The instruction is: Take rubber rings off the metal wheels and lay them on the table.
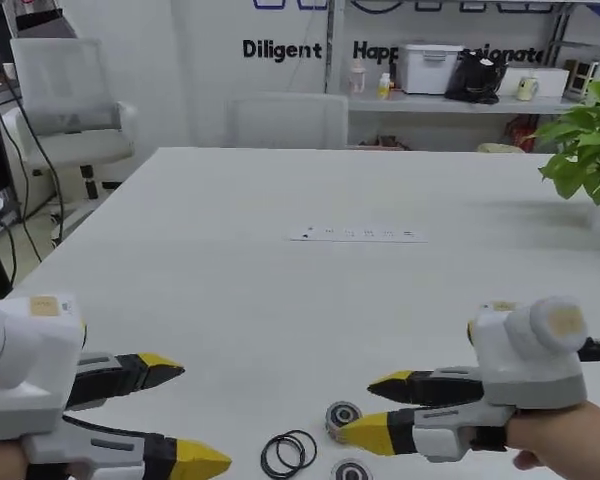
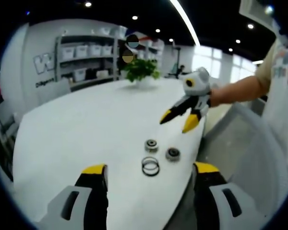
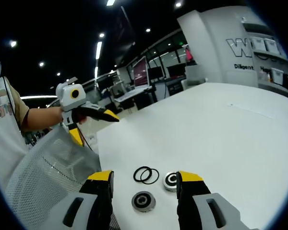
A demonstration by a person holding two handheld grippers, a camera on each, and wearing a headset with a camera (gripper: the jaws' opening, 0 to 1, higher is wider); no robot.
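Left gripper (image 1: 185, 415) first: white plastic body, black jaws with yellow tips, spread wide with nothing between them. Same deal with the right gripper (image 1: 365, 408), jaws wide apart and empty, hovering just above the tabletop with a hand wrapped round the handle.

The rubber rings (image 1: 288, 453) are two thin black loops lying flat on the table (image 1: 280, 300). They overlap each other and sit between the two grippers, near the front edge. Just beside them is the first wheel (image 1: 342, 415), a small round metal disc with a shiny hub and a dark band around it, partly tucked behind the right gripper's lower jaw in the head view. The second wheel (image 1: 352, 470) is close by and gets cut off by the bottom of that view; the right gripper view has it lying flat and whole. I honestly can't tell whether either dark band is rubber or just shadow.

The table is plain white, smooth and matte. There's a faint strip (image 1: 355, 235) mid-table, too small to read. Further out are a leafy green plant (image 1: 585, 150) with its pot cut off, a white mesh chair (image 1: 70, 100), and a lidded white bin (image 1: 430, 68) on a shelf, contents hidden.
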